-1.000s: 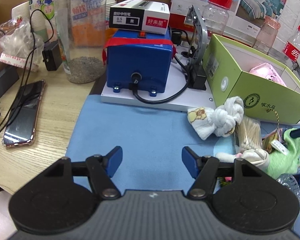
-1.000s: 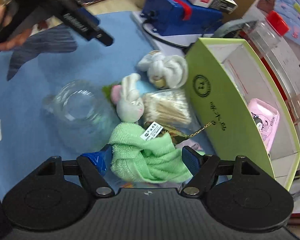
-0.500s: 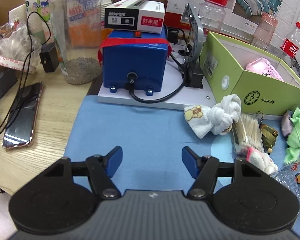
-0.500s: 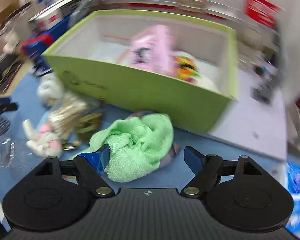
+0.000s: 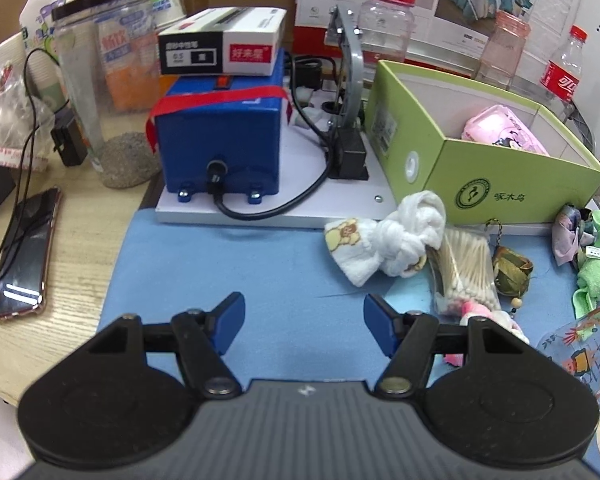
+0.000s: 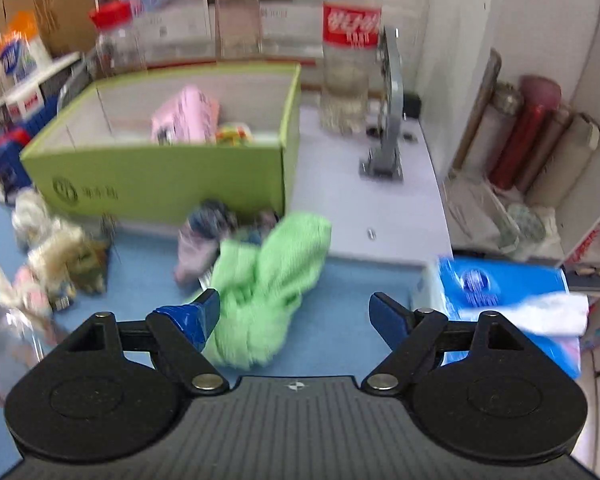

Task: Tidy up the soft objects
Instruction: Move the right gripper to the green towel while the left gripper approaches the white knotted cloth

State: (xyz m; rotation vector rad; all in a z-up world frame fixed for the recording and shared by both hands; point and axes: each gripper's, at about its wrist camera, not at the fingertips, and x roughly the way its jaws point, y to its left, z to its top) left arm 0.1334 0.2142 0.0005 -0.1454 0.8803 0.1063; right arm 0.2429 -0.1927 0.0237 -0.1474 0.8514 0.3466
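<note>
Blue bench mat (image 6: 348, 284) now bears the blurred green towel (image 6: 268, 280), released; right gripper (image 6: 294, 308) and left gripper (image 5: 304, 316) both gape.

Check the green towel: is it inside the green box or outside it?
Outside. The green towel lies bunched on the blue mat in front of the green box, between the open right gripper fingers.
</note>
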